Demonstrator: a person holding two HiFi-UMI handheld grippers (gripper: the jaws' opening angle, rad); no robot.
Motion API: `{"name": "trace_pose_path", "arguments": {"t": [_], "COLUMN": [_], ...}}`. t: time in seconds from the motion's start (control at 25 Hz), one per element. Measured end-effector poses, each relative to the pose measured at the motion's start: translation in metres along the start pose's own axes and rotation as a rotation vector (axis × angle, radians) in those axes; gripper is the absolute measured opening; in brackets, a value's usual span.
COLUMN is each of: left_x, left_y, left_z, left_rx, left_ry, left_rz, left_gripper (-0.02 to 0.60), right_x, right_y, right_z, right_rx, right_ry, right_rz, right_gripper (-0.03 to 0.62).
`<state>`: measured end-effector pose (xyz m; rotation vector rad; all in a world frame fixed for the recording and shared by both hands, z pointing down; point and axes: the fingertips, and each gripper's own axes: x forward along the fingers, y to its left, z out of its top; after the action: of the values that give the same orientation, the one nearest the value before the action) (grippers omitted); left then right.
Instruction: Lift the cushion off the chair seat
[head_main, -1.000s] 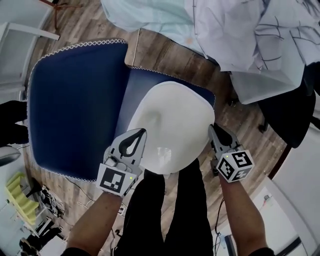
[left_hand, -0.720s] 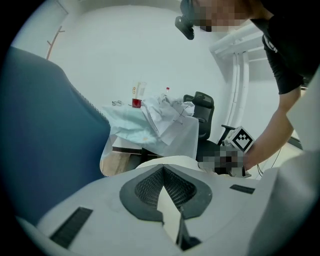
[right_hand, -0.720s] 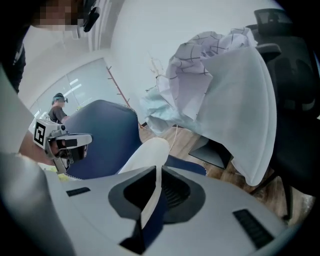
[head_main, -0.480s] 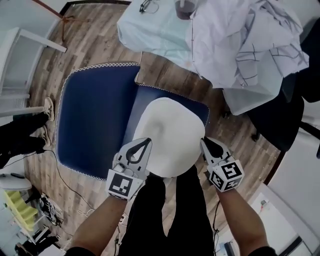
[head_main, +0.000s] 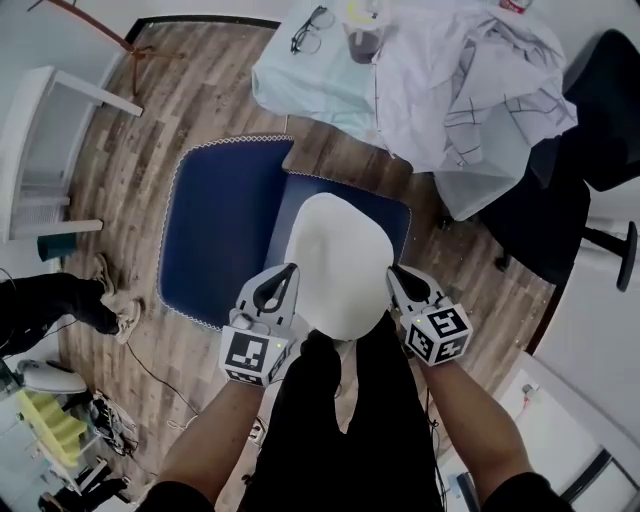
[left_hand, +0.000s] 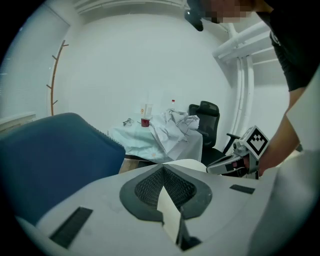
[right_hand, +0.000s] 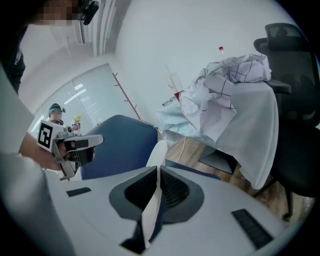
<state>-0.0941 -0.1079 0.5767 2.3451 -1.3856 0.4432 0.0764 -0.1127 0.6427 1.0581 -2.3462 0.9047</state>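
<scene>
The white, rounded fabric cushion (head_main: 340, 262) was held over the seat of the navy blue padded chair (head_main: 215, 230), pinched at 2 near edges. The left gripper (head_main: 284, 272) was clamped on its left edge. The right gripper (head_main: 393, 272) was closing its jaws, pads pressing the right edge. Wooden plank floor (head_main: 190, 90) lay around.

White cushion (head_main: 338, 262): rounded like a soft-cornered square, plain and smooth, faintly dimpled toward its left side, thin at the rim. Lies roughly flat, broad face up. Hangs over the dark blue chair seat (head_main: 396, 216) and hides most of it, leaving bare the seat's far edge, far right corner and a strip along its left edge. Appears raised clear of the seat, though from straight above the gap is hard to judge.
</scene>
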Motion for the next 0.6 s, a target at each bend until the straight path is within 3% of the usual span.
{"name": "trace_pose_path", "arguments": {"t": [0.6], "left_x": [-0.046], "left_y": [0.004], "left_z": [0.04], "left_rx": [0.022], "left_ry": [-0.037], "left_rz": [0.038], "left_gripper": [0.003], "right_x": [-0.036], "right_y": [0.053], "right_z": [0.059], "right_rx": [-0.072], "right_ry": [-0.035], "right_rz": [0.023], "right_gripper": [0.025]}}
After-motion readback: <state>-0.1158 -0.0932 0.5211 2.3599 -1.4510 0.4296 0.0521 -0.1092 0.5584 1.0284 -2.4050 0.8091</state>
